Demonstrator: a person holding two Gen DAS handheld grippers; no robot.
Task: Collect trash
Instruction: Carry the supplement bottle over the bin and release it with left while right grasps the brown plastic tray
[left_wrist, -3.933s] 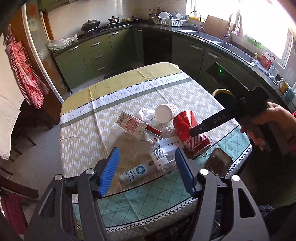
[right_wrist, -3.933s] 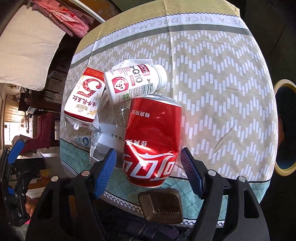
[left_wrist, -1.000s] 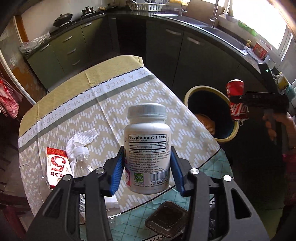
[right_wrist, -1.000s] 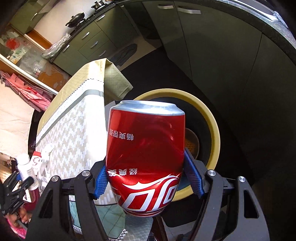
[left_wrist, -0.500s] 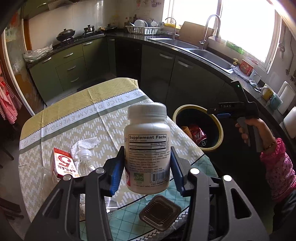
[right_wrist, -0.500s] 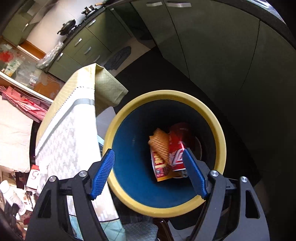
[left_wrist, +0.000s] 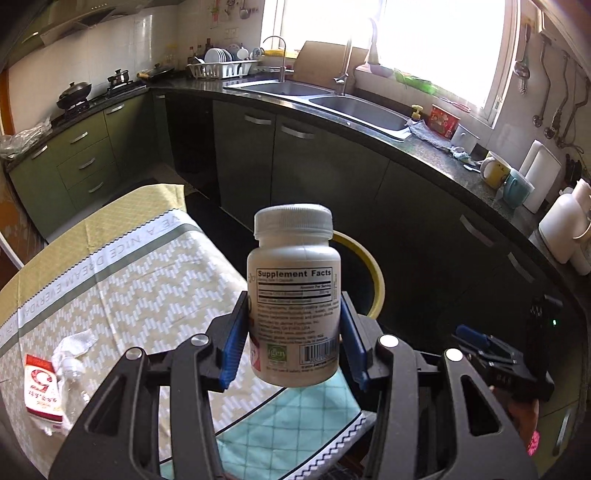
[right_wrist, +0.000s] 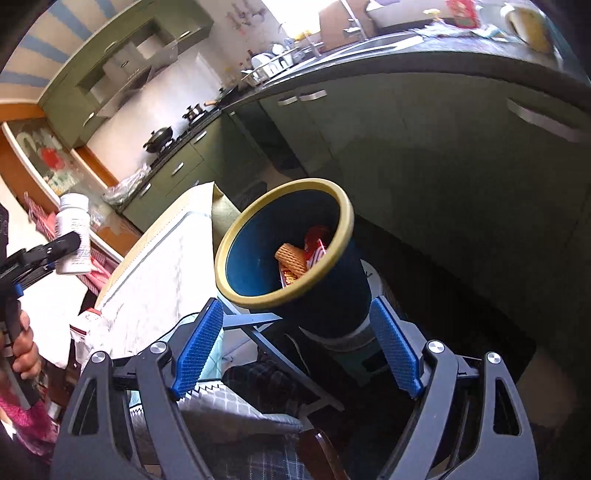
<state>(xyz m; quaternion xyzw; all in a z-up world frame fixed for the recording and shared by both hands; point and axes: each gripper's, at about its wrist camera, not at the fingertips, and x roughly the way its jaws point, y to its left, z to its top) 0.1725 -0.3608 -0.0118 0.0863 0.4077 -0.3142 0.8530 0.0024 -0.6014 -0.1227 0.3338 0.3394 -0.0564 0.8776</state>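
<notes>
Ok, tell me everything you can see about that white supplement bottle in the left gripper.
The supplement bottle is a white plastic jar with a ribbed white screw cap, closed. Its label shows a "Supplement Facts" panel, a barcode and small print facing the left wrist camera. It stands upright, lifted clear of the table, clamped at its lower half between the blue pads of the left gripper, one on each side. Nothing else touches it. Behind it shows the yellow rim of the trash bin.

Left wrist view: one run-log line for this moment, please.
left gripper: shut on white plastic supplement bottle | right gripper: opening, nothing between fingers | yellow-rimmed blue bin: holds red can
</notes>
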